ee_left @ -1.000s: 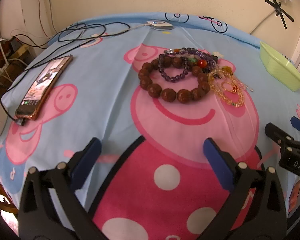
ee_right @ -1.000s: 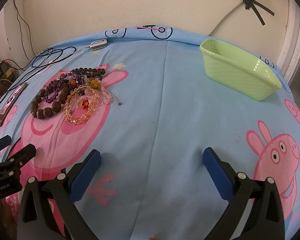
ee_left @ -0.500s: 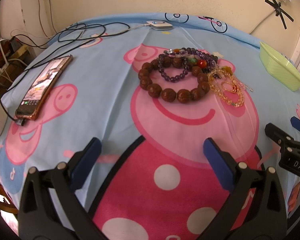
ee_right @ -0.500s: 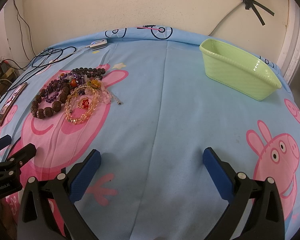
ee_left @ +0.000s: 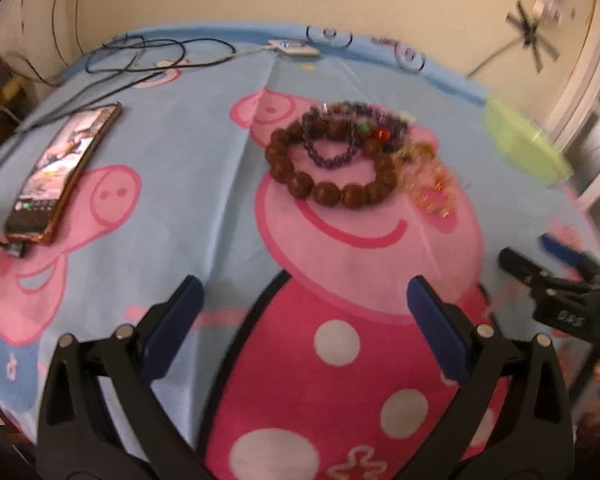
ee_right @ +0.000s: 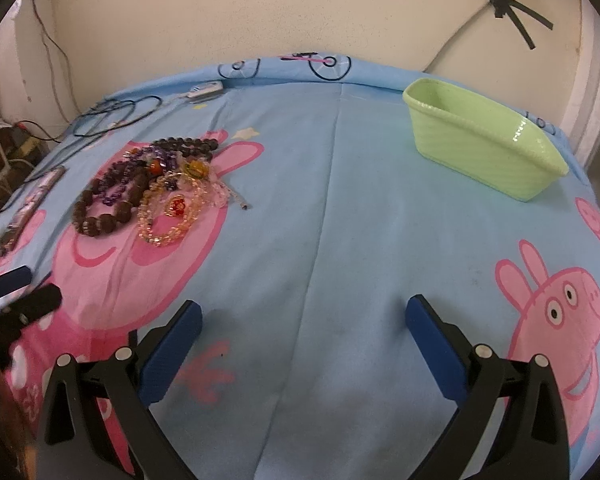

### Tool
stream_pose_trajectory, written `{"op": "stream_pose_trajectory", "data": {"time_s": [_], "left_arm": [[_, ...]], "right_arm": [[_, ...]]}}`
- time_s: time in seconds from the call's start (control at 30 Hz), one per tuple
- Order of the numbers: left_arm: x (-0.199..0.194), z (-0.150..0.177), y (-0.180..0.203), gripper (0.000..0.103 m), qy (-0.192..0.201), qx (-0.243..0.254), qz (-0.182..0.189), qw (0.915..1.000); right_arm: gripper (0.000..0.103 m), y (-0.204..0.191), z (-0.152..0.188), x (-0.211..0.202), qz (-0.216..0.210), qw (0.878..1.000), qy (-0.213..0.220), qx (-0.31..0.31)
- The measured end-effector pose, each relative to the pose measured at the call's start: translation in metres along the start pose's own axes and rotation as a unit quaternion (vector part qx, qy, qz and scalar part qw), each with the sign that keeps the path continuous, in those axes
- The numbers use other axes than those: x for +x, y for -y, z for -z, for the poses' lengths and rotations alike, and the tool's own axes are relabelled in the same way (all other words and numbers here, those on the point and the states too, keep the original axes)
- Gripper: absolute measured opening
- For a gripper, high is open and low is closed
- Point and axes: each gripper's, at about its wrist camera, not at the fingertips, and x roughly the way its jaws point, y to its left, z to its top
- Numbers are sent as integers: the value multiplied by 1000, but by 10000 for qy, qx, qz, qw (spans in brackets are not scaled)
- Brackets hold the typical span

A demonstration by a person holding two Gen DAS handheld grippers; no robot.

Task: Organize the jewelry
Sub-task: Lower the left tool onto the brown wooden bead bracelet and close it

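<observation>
Judging by how things lie, nothing of the sorting is done yet: all the jewelry sits in one tangled heap on the bench, on the pig printed on the blue cloth (ee_right: 340,200), and the green basket (ee_right: 480,152) looks empty as far as its inside shows.

The heap holds a brown bead bracelet (ee_left: 328,190), a purple bracelet (ee_left: 334,156) lying partly inside and over it, a yellow bead strand (ee_right: 168,216) with a small red piece (ee_right: 177,206) in its loop, a dark bead string (ee_right: 188,146) at the far edge, and a thin pale chain (ee_right: 236,198) trailing toward the basket side. They overlap, so each will likely need teasing free before it lifts alone.

The left tongs (ee_left: 300,312) hang released, fingers spread wide with nothing between them, near the heap and pointed at it; this view is blurred. The right tongs (ee_right: 300,324) are likewise released and empty, above bare cloth between heap and basket, the basket well apart to their far right.

A phone (ee_left: 66,172) lies left of the heap with cables (ee_left: 140,56) behind it, clear of the work.

What is left is the whole job: picking each piece out and, most likely, carrying it to the basket. The brown bracelet, nearest the left tongs and on the outside, seems the easiest first grab.
</observation>
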Motion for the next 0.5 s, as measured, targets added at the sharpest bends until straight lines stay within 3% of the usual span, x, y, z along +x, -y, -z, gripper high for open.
{"op": "stream_pose_trajectory", "data": {"time_s": [0.1,0.17,0.2,0.27,0.3,0.37,0.5], "left_arm": [[-18,-3,-27,98,521,-554,272,9967],[-20,-12,-40,96,526,-826,507,9939],[-18,-20,-43,91,495,-838,560,9937],[-16,-30,-39,87,575,-575,325,9962],[-15,-35,-34,85,627,-347,190,9973],[-13,-44,-25,81,656,90,39,9978],[0,-50,-14,68,465,646,-14,9968]], "right_arm": [[80,14,-3,-7,-391,9984,94,388],[78,14,-10,-8,-519,9978,118,387],[75,13,-15,-10,-578,9976,201,310],[47,4,-26,-11,-613,9977,278,41],[41,0,-32,-9,-686,9973,262,-68],[20,-8,-42,-5,-922,9953,209,-186],[1,-33,-51,5,-1607,9859,-56,-471]]}}
